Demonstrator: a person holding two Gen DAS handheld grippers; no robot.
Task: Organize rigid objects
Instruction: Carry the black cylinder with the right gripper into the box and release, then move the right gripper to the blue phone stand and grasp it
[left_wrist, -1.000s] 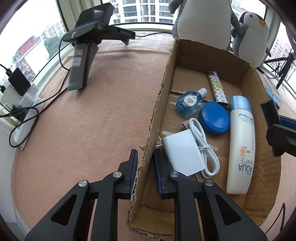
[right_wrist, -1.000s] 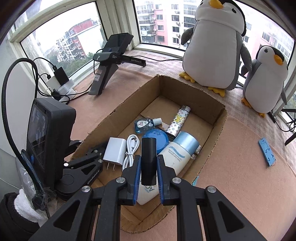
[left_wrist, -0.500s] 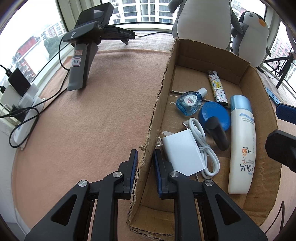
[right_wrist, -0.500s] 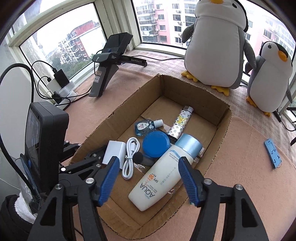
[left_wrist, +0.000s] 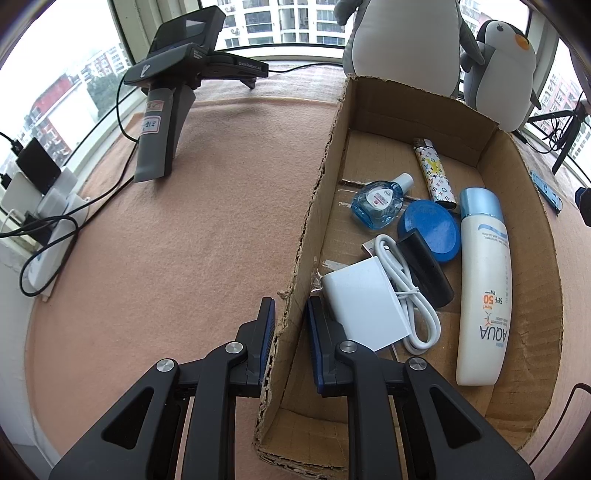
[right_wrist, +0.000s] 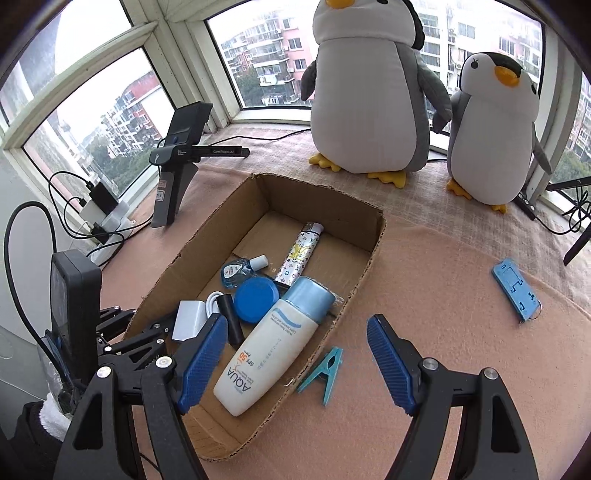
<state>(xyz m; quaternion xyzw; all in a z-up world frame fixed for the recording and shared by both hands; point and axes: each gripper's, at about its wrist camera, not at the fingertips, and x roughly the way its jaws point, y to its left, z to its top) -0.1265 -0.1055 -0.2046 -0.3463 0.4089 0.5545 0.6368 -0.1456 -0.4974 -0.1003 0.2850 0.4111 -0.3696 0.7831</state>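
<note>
Box (left_wrist: 517, 177): black tube (left_wrist: 424, 267) newly dropped in. Our right tool (right_wrist: 295, 362) now gapes empty; left tool (left_wrist: 290, 328) clamps the wall. Clip (right_wrist: 325, 369) remains outside.

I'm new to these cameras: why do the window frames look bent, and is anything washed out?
Both wrist views are fisheye, so straight edges bow near the rim; left wrist view: sky blown white; right wrist view: soft daylight, cardboard box sharp, faint shadows.
</note>
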